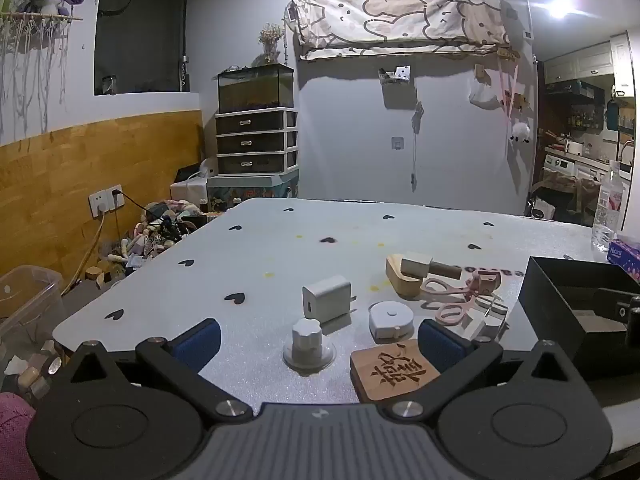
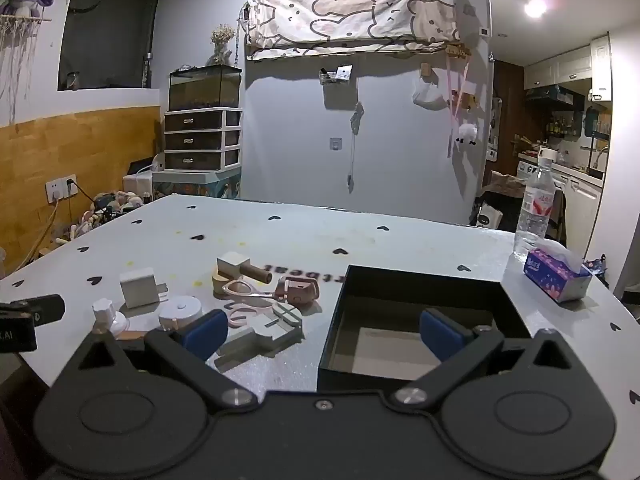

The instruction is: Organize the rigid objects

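Our left gripper [image 1: 318,338] was wide open and held nothing. Between its fingers stood the white knob [image 1: 307,338], with the white charger [image 1: 327,298] just beyond it and the carved wooden tile [image 1: 394,372] touching its right finger. Farther right lay the pink scissors [image 2: 240,300]. Our right gripper [image 2: 324,330] was also wide open and empty, its right finger over the black box [image 2: 424,280].

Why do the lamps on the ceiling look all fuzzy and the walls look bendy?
Left wrist view: the ceiling lamps flare into streaky glare and the room is dim and bluish. Right wrist view: the lamp glows with a pink halo. In both, the fisheye lens bows the walls and darkens the corners.
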### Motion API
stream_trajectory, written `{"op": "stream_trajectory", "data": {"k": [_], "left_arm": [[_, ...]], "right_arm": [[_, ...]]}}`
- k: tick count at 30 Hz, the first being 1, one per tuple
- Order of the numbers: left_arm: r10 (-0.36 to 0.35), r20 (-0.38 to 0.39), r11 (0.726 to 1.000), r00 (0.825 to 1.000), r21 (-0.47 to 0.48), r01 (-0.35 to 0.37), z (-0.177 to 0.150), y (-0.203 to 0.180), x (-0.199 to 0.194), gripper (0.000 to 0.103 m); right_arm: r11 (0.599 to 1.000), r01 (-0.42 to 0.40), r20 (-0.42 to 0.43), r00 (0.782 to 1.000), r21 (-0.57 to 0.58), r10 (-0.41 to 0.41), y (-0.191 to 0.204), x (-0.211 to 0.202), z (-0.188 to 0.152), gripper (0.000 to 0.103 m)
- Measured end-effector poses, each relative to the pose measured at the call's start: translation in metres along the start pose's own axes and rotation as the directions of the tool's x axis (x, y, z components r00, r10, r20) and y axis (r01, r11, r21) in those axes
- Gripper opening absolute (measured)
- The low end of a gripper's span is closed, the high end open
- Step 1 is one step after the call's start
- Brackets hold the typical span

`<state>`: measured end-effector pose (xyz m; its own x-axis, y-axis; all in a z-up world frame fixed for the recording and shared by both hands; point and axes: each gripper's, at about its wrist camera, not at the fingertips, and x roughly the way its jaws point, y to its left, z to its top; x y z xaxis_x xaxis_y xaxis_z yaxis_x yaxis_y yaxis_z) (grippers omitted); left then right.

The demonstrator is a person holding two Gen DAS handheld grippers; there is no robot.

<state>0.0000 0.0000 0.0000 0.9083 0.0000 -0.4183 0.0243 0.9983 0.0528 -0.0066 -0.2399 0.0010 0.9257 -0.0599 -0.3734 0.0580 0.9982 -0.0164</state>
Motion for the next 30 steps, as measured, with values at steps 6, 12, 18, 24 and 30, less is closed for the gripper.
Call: {"op": "stream_trajectory", "data": {"k": [6, 12, 18, 24, 30], "left_arm": [[-0.002, 0.003, 1.000, 1.000, -0.005, 0.002, 0.0000, 0.0002, -0.0001, 0.103], [-0.001, 0.002, 1.000, 1.000, -0.003, 0.001, 0.0000, 0.0001, -0.0001, 0.103], [-0.001, 0.002, 1.000, 1.000, -0.003, 0.001, 0.0000, 0.0001, -0.0001, 0.103], [-0.001, 0.001, 1.000, 1.000, -0.002, 0.001, 0.0000, 0.0001, 0.0000, 0.103], [-0.001, 0.001, 1.000, 1.000, -0.002, 0.001, 0.0000, 0.0001, -0.0002, 0.103]], "right_arm": [[1.000, -0.002, -0.004, 1.000, 0.004, 0.002, -0.0003, 0.0000, 0.0002, 0.103], [1.000, -0.002, -0.004, 1.000, 0.004, 0.002, -0.0003, 0.0002, 0.0003, 0.103], [1.000, -0.002, -0.006, 1.000, 0.004, 0.002, -0.0002, 0.0005, 0.0004, 0.103], [1.000, -0.001, -0.006, 1.000, 0.004, 0.001, -0.0004, 0.0006, 0.0007, 0.103], [1.000, -0.002, -0.007, 1.000, 0.003, 0.002, -0.0003, 0.0004, 0.0009, 0.103]]}}
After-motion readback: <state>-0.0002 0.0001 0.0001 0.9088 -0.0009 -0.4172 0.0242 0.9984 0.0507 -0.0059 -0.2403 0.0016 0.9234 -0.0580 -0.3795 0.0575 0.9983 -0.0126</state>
